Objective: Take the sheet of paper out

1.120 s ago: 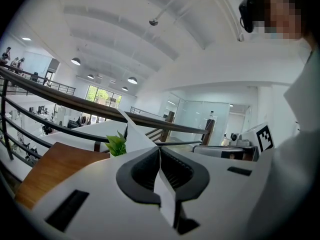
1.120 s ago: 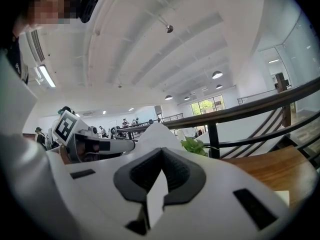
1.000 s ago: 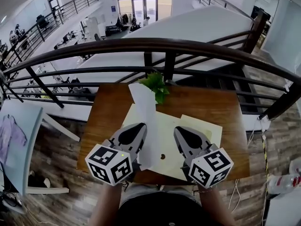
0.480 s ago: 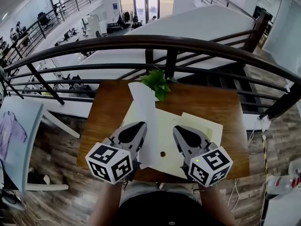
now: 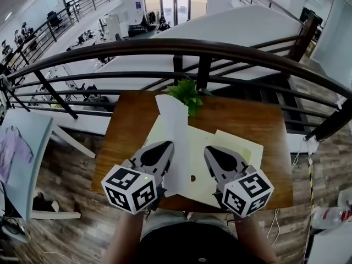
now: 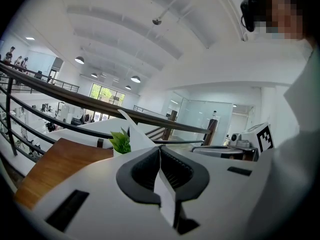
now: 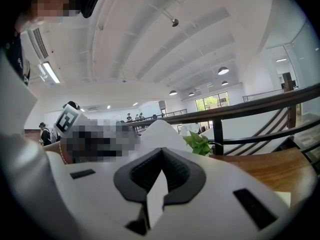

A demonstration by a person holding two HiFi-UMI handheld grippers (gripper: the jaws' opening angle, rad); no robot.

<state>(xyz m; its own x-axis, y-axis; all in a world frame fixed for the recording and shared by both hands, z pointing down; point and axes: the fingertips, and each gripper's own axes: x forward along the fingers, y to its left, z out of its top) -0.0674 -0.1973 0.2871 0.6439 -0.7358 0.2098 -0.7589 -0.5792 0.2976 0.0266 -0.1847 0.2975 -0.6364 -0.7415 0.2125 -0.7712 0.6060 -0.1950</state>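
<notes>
A white sheet of paper point(image 5: 175, 131) rises in a long curl from my left gripper point(image 5: 165, 146) toward the plant. The left jaws are shut on its near edge, and the sheet point(image 6: 131, 131) stands up beyond the left gripper point(image 6: 160, 151) in its own view. Under it a pale yellow folder point(image 5: 237, 146) lies flat on the wooden table point(image 5: 129, 126). My right gripper point(image 5: 212, 150) rests over the folder, shut on a thin pale edge that looks like the folder's. That strip shows between the jaws of the right gripper point(image 7: 161, 154).
A small green plant point(image 5: 186, 94) stands at the table's far edge, right behind the sheet's tip. A dark metal railing point(image 5: 203, 51) runs just past the table, with a drop to a lower floor behind it. A person's body is at the near edge.
Both grippers and the sheet keep the same pose; only the head view has shifted slightly.
</notes>
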